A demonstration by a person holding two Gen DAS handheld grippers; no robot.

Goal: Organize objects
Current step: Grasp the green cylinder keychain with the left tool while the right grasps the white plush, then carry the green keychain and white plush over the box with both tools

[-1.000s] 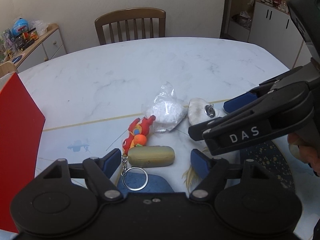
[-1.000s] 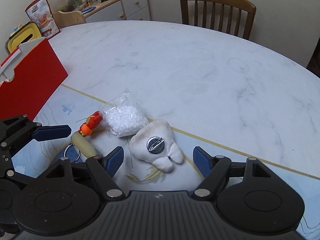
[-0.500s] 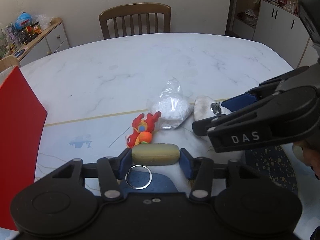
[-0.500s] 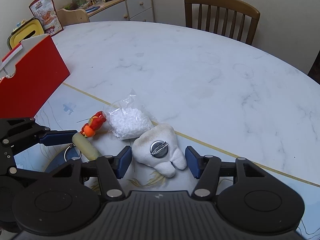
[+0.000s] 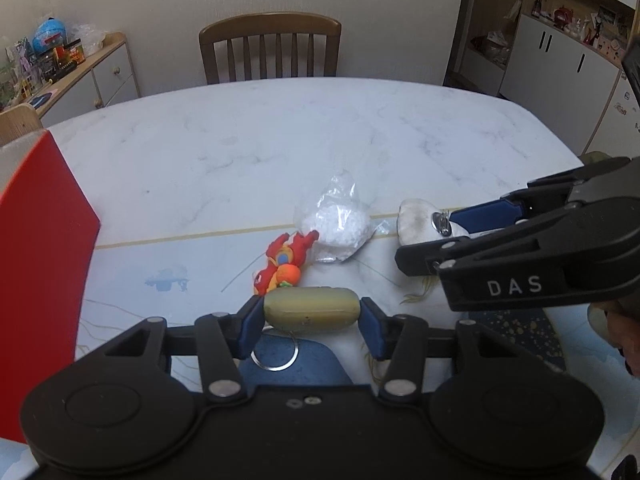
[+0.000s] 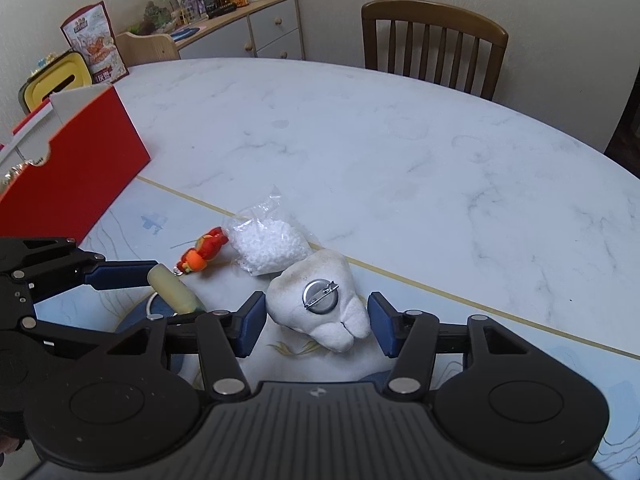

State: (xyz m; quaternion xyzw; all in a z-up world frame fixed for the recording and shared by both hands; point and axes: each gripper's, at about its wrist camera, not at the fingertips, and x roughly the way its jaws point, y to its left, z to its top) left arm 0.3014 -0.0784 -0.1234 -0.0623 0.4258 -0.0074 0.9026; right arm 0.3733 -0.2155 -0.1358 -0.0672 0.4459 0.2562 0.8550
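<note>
While the left gripper [image 5: 311,316] fingers clamp the yellow keychain cylinder [image 5: 310,310], the right gripper [image 6: 316,322] fingers narrowly straddle the tooth plush [image 6: 320,300].

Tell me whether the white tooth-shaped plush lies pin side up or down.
Pin side up. The white tooth-shaped plush lies flat on the marble table, its round metal pin-back facing upward, between the right gripper fingers.

White "DAS" on the right claw [image 5: 472,236].

Home dining room, marble-look table [image 5: 280,128], wooden chair [image 5: 270,50], toy-cluttered sideboard [image 6: 240,28], white cabinets [image 5: 560,80]
</note>
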